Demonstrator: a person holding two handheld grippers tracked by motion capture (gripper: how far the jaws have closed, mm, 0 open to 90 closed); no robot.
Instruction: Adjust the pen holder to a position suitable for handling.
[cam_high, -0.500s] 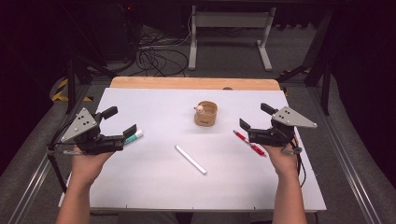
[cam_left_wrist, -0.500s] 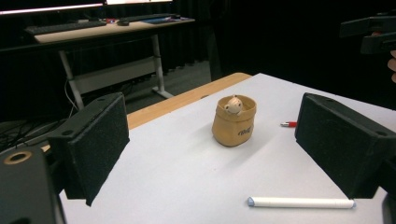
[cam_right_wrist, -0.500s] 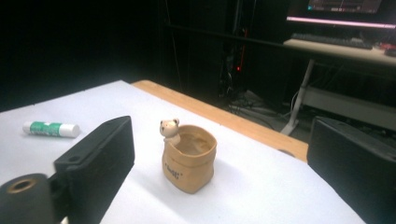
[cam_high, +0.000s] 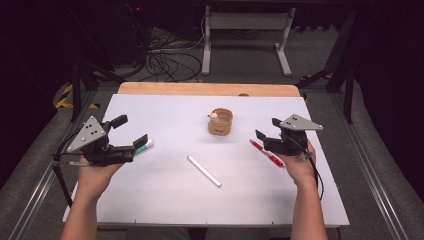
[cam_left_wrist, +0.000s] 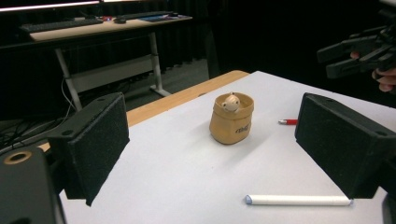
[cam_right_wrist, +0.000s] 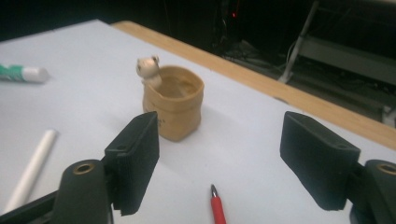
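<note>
Hovering empty, left gripper (cam_high: 141, 141) gapes beside green-white marker (cam_high: 145, 146); right gripper (cam_high: 266, 135) gapes above red pen (cam_high: 267, 153).

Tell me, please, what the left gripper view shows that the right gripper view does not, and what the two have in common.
Left gripper view alone: the right gripper held in a hand at the upper right, its jaws apart, and a desk with a keyboard in the dark background.

Right gripper view alone: the green-and-white marker lying at the far left, and the red pen's pointed tip between that gripper's open jaws.

Shared: the tan cup with a small animal figure on its rim, the white stick, part of the red pen, the white tabletop and its wooden far edge.
</note>
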